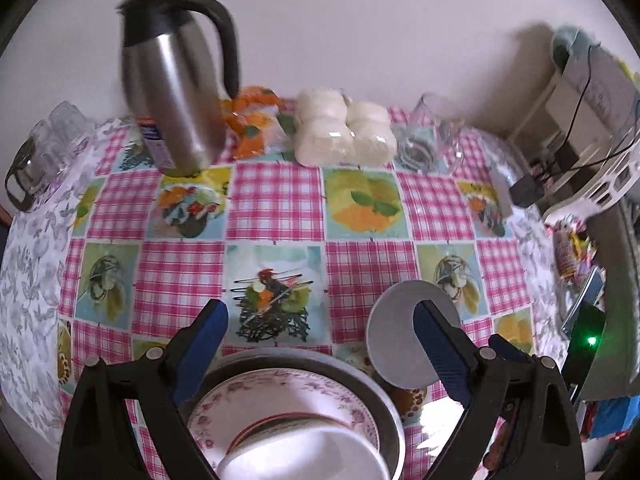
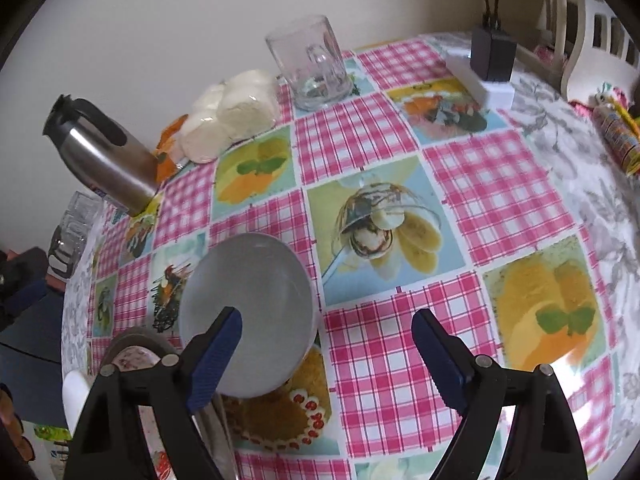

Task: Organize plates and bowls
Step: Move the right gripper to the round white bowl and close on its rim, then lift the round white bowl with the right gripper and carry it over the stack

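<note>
A stack sits at the table's near edge: a metal pan (image 1: 384,396) holding a pink floral plate (image 1: 280,396) with a white bowl (image 1: 304,452) on top. My left gripper (image 1: 320,332) is open just above and around the stack, touching nothing I can see. A plain grey-white plate (image 1: 396,332) lies to the right of the stack, behind the left gripper's right finger. It also shows in the right wrist view (image 2: 260,292), ahead of the left finger of my right gripper (image 2: 328,340), which is open and empty. The stack (image 2: 132,356) shows at lower left there.
The table has a pink checked cloth (image 1: 276,200). At the back stand a steel thermos jug (image 1: 172,96), wrapped white rolls (image 1: 344,132), orange packets (image 1: 252,120) and a glass mug (image 2: 312,64). More glasses (image 1: 48,148) at far left. A power adapter (image 2: 492,52) and white basket (image 1: 612,176) at right.
</note>
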The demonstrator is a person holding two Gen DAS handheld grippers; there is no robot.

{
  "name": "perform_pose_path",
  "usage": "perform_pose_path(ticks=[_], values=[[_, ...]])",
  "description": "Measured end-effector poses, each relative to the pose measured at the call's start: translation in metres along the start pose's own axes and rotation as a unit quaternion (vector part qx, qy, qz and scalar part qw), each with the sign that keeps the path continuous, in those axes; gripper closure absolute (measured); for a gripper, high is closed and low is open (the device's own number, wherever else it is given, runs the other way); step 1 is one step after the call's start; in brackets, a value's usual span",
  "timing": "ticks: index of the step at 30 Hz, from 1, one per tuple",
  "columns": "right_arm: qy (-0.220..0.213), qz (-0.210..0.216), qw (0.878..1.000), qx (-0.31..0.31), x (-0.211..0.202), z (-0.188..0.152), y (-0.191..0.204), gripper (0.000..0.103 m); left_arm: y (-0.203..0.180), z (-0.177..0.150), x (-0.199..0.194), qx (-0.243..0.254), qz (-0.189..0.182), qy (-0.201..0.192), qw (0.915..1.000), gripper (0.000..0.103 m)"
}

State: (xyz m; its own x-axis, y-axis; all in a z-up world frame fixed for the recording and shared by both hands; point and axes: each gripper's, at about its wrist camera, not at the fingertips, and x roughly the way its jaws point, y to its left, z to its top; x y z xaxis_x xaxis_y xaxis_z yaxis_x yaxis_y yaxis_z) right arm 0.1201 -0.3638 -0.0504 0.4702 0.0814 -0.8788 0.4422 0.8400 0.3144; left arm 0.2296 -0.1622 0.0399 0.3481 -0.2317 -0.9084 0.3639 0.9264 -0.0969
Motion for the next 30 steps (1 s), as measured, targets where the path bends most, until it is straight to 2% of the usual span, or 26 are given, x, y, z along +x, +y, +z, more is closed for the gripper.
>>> perform_pose_path(ticks=[4,6,10,12,16,18,21,23,27,29,30], values=[[0.009,-0.002,1.0,0.002,0.011,0.001,-0.003,0.018,-0.021,0.006,0.029,0.028,0.047,0.038,0.9978,0.009],[0.01,-0.002,1.0,0.003,0.014,0.001,-0.004,0.02,-0.028,0.007,0.042,0.028,0.052,0.057,0.9966,0.01],[0.015,0.002,1.0,0.007,0.019,0.0,-0.004,0.025,-0.045,0.008,0.07,0.047,0.078,0.097,0.9911,0.021],[0.02,0.005,1.0,0.008,0.022,-0.001,-0.004,0.032,-0.053,0.008,0.082,0.059,0.089,0.114,0.9878,0.022],[0.026,0.009,1.0,0.009,0.027,-0.003,-0.003,0.036,-0.068,0.008,0.101,0.079,0.099,0.139,0.9821,0.023],[0.031,0.014,0.999,0.013,0.029,-0.004,-0.004,0.043,-0.073,0.007,0.113,0.086,0.105,0.157,0.9782,0.03],[0.035,0.019,0.999,0.02,0.032,-0.006,-0.005,0.046,-0.08,0.003,0.126,0.092,0.104,0.173,0.9752,0.037],[0.039,0.025,0.999,0.021,0.034,-0.006,-0.005,0.05,-0.084,0.0,0.134,0.097,0.107,0.183,0.9725,0.046],[0.042,0.031,0.998,0.021,0.037,-0.007,-0.004,0.061,-0.088,-0.005,0.148,0.096,0.1,0.197,0.9705,0.059],[0.043,0.035,0.998,0.02,0.038,-0.008,-0.003,0.066,-0.087,-0.006,0.152,0.092,0.101,0.198,0.9706,0.071],[0.044,0.037,0.998,0.02,0.038,-0.008,-0.002,0.067,-0.086,-0.006,0.154,0.089,0.101,0.198,0.9709,0.073]])
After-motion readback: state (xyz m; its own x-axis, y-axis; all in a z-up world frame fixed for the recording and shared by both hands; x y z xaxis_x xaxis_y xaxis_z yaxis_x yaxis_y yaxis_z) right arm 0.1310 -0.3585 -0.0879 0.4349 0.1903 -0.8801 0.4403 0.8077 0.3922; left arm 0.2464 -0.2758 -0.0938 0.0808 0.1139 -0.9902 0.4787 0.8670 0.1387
